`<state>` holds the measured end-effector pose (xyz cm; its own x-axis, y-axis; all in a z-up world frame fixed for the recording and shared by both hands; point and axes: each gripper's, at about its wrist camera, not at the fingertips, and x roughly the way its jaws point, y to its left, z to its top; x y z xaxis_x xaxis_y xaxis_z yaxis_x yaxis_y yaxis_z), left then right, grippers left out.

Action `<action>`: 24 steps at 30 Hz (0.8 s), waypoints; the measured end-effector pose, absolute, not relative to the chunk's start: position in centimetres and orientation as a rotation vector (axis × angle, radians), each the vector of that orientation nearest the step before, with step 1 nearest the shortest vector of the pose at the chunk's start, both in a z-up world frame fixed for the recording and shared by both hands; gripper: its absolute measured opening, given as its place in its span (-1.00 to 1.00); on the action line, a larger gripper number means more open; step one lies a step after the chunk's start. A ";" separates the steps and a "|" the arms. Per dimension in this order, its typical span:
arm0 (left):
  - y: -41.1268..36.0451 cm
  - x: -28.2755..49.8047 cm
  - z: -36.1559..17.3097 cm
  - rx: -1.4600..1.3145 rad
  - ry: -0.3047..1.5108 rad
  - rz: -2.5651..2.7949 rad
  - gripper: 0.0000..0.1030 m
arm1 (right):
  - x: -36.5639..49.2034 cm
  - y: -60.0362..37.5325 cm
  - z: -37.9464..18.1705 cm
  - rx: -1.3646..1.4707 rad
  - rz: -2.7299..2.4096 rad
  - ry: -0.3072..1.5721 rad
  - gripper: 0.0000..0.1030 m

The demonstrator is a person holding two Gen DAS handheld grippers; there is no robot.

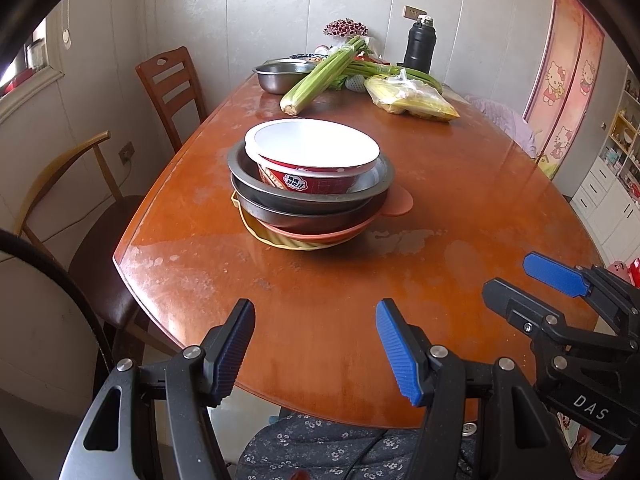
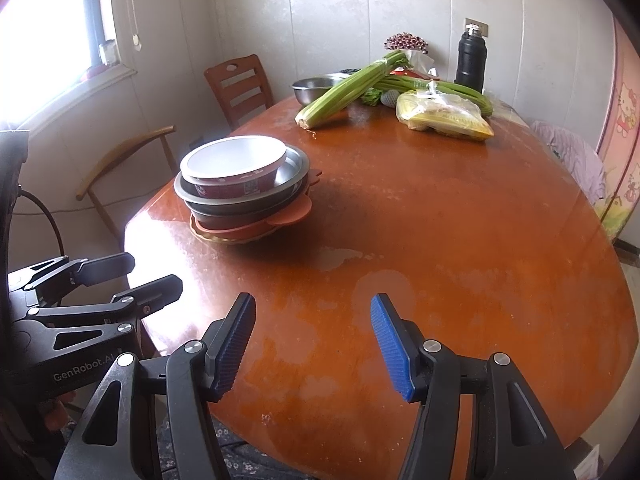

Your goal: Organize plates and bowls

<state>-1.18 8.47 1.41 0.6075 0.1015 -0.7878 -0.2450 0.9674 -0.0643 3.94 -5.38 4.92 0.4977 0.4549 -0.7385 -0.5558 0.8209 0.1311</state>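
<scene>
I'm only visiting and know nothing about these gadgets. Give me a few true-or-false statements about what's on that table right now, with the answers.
1. The red and white bowl sits on top of the stack. True.
2. The left gripper holds a plate between its fingers. False: nothing is between them; it is open above the table.
3. The celery lies inside the red and white bowl. False: it lies at the far end, resting against a separate steel bowl.
4. A black flask stands upright at the far end. True.
5. The right gripper is clamped on the stack. False: it is open, well short of the stack.
</scene>
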 end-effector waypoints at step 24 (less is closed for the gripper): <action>10.0 -0.5 0.4 -0.180 0.905 0.232 0.22 | 4.9 -4.9 3.7 -0.148 0.573 0.875 0.20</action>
<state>-0.53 10.02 0.36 0.5954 0.1233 -0.7939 -0.2744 0.9599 -0.0566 4.91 -4.92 3.74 0.5016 0.4136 -0.7598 -0.5312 0.8405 0.1068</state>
